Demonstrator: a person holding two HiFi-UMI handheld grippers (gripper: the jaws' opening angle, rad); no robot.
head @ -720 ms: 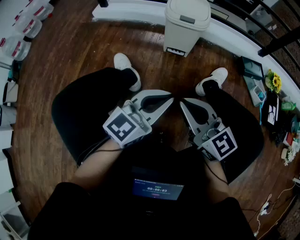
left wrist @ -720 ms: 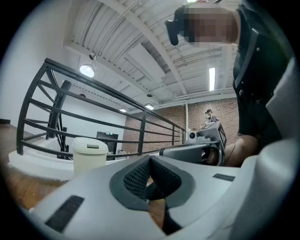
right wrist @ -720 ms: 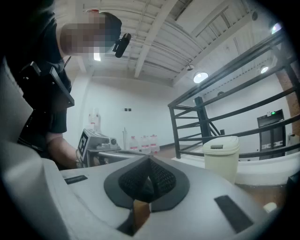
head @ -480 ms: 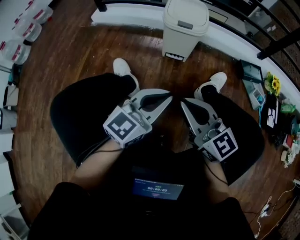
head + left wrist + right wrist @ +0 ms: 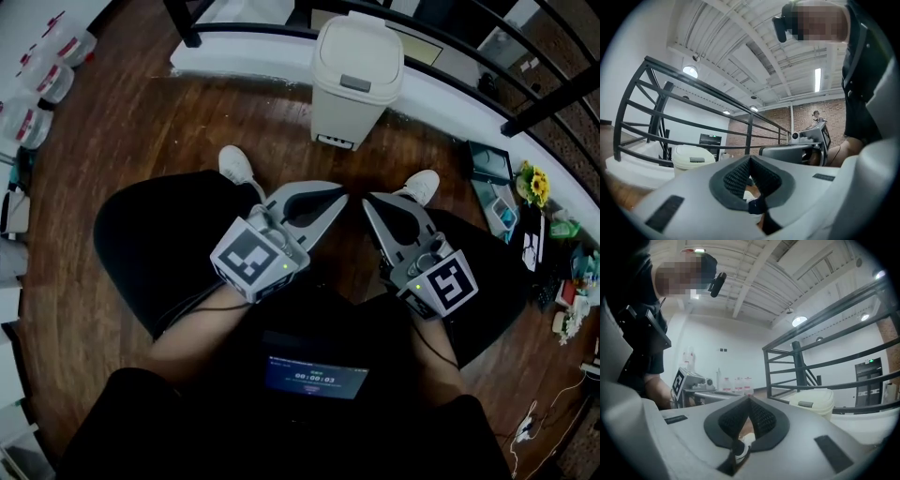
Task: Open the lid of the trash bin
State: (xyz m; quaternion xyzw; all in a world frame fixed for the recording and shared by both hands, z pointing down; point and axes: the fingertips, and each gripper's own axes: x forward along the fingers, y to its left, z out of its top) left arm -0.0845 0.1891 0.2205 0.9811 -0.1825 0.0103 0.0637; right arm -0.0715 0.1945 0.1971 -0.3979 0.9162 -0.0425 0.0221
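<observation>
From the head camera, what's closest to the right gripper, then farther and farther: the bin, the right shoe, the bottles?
From the right gripper:
1. Right shoe, just beside its tip, on the right.
2. Trash bin, ahead by the railing.
3. Bottles, far off at the upper left.

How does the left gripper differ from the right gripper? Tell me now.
The left gripper angles towards the right, the right gripper towards the left. The left gripper's cube shows a different marker pattern from the right gripper's. Both are shut, empty, and short of the trash bin, whose lid is down.
</observation>
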